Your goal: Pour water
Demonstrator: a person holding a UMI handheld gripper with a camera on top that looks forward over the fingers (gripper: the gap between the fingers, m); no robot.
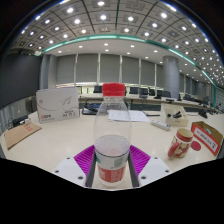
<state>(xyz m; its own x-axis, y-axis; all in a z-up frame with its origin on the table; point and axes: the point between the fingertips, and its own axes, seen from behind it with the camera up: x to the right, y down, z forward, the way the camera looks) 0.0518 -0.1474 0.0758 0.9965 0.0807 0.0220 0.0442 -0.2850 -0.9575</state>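
Bottle held upright in gripper.
The red-capped bottle (112, 135) is clamped between both pads of the gripper (112, 160), above the table (60, 140).

A pale table (60, 140) is seen stretching back towards a row of windows (110, 68) under a ceiling dotted with small round lights (100, 16). A white box (57, 104) with printed marks is set well off to the left side, with a flat wooden board (20, 133) lying nearer by at the table's left edge. To the right, a red and white carton (209, 138) is placed near the table's right edge, and papers (128, 115) are spread farther back in the middle.
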